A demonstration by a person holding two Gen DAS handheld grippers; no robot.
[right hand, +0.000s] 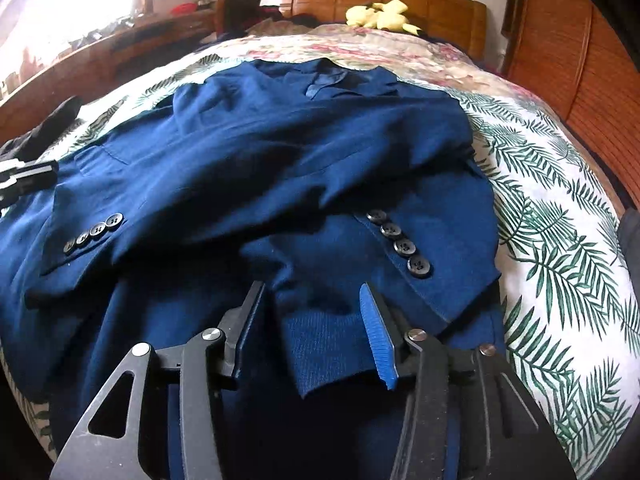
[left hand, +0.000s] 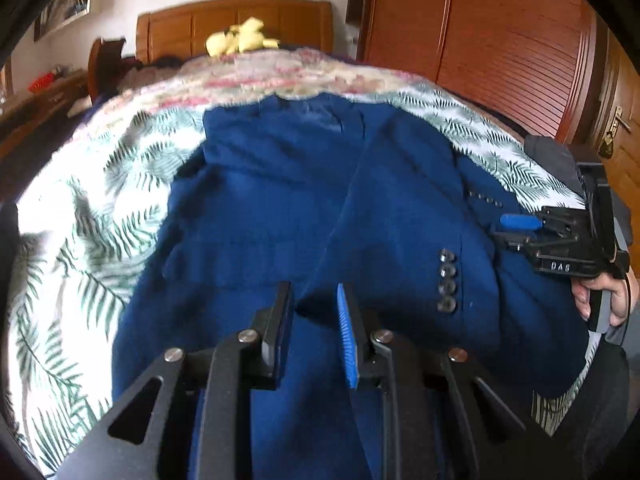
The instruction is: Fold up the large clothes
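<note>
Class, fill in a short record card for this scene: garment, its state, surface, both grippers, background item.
garment: blue suit jacket
state: lying flat, both sleeves folded across the front, cuff buttons showing
surface: bed with leaf-print cover
left gripper: jaws narrowly apart over the lower jacket, gripping nothing
right gripper: jaws open over a sleeve cuff, gripping nothing
background: yellow plush toy near wooden headboard

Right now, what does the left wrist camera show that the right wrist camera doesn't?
Only the left wrist view shows the right gripper from the side with the hand holding it, plus a door handle.

Only the right wrist view shows both sleeve cuffs' button rows and the bright window side.

Both show the blue suit jacket on the fern-print cover, the wooden headboard and a yellow plush toy.
</note>
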